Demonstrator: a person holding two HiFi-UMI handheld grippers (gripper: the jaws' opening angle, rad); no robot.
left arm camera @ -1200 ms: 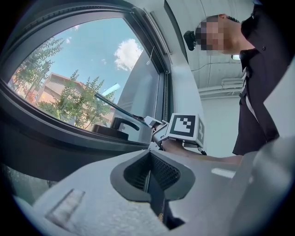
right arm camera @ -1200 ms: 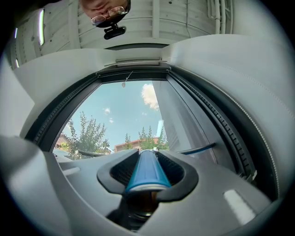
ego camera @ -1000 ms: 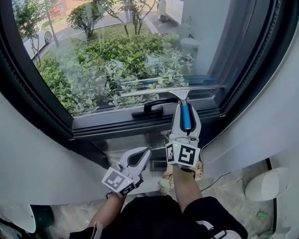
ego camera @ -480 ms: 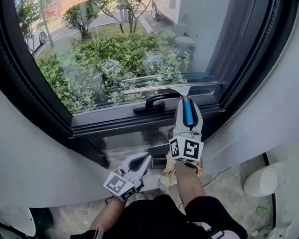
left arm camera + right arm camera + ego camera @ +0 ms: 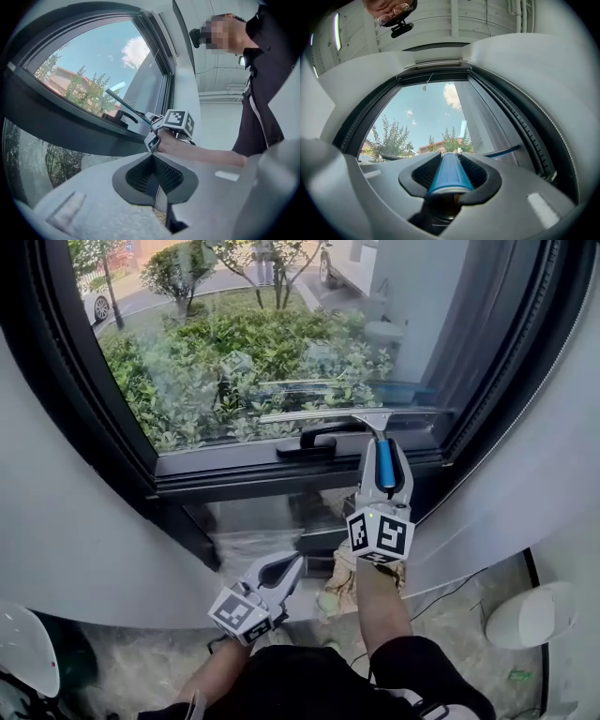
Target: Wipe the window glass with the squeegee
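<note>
**Squeegee low on the pane, right tongs on its handle**

The right gripper (image 5: 384,454) is raised to the window and clamped on the blue handle of the squeegee (image 5: 349,414). In the right gripper view the handle fills the gap between the jaws. The handle points up toward the glass (image 5: 253,343). The blade lies level across the lower right of the pane, at the glass and just above the bottom frame (image 5: 272,476). A black latch (image 5: 314,439) sits on the frame just under the blade's left half.

The left gripper (image 5: 281,568) is low, down and left of the right one, below the sill and well apart from the window. Its jaws are closed tip to tip with nothing between them. Shrubs (image 5: 234,362) show through the glass.
</note>
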